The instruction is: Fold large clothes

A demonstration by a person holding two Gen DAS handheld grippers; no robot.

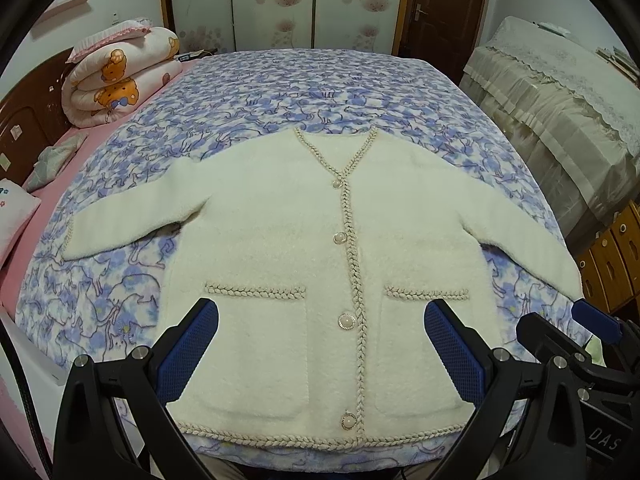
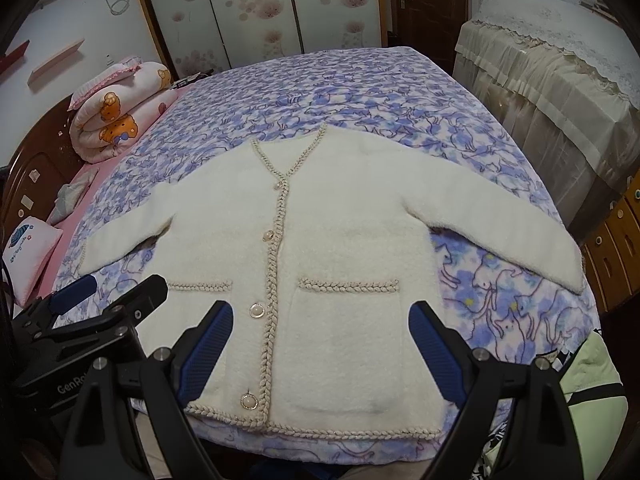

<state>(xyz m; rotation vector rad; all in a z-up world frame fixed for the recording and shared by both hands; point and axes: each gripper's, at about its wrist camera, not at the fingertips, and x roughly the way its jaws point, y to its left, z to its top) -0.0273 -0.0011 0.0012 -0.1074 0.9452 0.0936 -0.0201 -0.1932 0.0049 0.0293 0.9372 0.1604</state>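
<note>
Cardigan lies flat on bed; both tongs spread, holding nothing.

Left tongs, right tongs: both agape.

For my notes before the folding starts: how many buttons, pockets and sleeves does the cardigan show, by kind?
Buttons: 4
Pockets: 2
Sleeves: 2
Total: 8, all on the one cardigan, which lies flat and buttoned on the bed.
</note>
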